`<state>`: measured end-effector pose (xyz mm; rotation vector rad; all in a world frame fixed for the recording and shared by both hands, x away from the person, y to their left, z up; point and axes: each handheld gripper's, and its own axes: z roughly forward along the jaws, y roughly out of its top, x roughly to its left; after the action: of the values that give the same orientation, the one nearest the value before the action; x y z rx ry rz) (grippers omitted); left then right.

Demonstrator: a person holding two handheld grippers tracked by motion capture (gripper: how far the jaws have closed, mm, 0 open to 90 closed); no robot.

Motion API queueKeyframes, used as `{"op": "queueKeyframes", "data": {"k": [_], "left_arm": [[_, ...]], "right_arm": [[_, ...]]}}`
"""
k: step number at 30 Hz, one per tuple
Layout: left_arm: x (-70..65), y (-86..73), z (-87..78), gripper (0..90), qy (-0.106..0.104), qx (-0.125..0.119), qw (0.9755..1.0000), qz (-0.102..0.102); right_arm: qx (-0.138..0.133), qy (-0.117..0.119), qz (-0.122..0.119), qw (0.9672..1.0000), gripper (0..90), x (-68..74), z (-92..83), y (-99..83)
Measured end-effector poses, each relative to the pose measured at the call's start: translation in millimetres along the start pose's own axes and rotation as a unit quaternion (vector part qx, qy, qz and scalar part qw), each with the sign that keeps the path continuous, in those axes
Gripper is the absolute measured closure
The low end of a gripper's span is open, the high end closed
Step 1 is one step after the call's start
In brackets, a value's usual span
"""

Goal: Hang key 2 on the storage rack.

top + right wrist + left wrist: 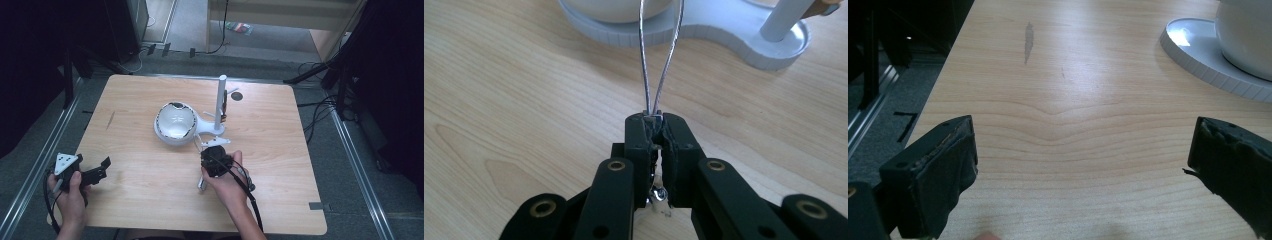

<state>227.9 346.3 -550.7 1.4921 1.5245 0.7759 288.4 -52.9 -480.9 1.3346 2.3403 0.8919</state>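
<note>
A white bowl (175,121) sits on a flat white base (212,131) with an upright white post (220,100) at mid-table. Just in front of that base, my right gripper (216,159) is shut on a thin metal wire loop (659,60). The loop's two strands rise from the fingertips toward the bowl (619,7) and base (724,30). A pale handle end (201,184) sticks out under the hand. My left gripper (100,170) rests at the table's near left, open, nothing between its fingers. In its own view, the left gripper (1083,160) faces bare wood, with base (1198,55) and bowl (1248,35) at upper right.
The wooden table (150,190) carries a dark streak (110,120) at the left and a dark round spot (237,96) behind the post. A white arm piece (216,142) lies by the base. Metal rails (45,160) and cables (315,115) run on the floor beside the table.
</note>
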Motion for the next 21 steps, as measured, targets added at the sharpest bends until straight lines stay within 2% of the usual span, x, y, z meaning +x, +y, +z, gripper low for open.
{"op": "queueKeyframes", "data": {"k": [12,21], "left_arm": [[0.1,0.0,0.0,0.0,0.0,0.0,1.0,0.0],[0.2,0.0,0.0,0.0,0.0,0.0,1.0,0.0]], "right_arm": [[-0.063,-0.017,0.013,0.9978,83.9,-5.7,-16.0,2.6],[-0.094,-0.029,0.018,0.995,84.0,-9.3,-23.8,3.6]]}}
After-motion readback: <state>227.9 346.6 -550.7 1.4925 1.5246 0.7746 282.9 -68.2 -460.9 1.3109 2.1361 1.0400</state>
